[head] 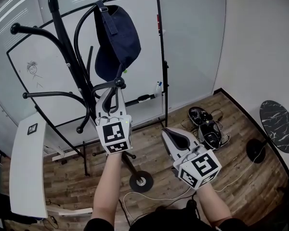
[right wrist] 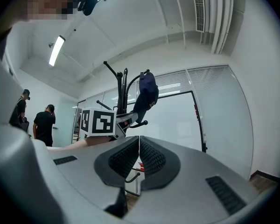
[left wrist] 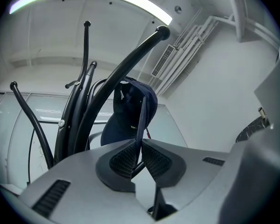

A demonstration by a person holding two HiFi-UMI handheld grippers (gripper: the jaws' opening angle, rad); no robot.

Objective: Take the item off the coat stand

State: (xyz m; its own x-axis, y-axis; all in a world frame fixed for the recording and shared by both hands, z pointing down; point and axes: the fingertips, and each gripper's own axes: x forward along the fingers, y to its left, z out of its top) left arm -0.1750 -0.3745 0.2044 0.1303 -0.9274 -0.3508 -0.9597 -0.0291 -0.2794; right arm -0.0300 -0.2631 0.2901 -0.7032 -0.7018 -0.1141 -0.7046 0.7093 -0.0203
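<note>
A dark blue cap hangs by its back strap from a top hook of the black coat stand. My left gripper is raised to the cap's lower edge. In the left gripper view the thin brim of the cap runs down between the two pads, and the left gripper is shut on it. My right gripper is held lower, to the right of the stand, shut with nothing between its pads. From the right gripper view the cap shows beyond the left gripper's marker cube.
A rolling whiteboard stands behind the stand. A white table is at the left. Shoes and a round dark marble table are on the wooden floor at the right. Two people stand far off.
</note>
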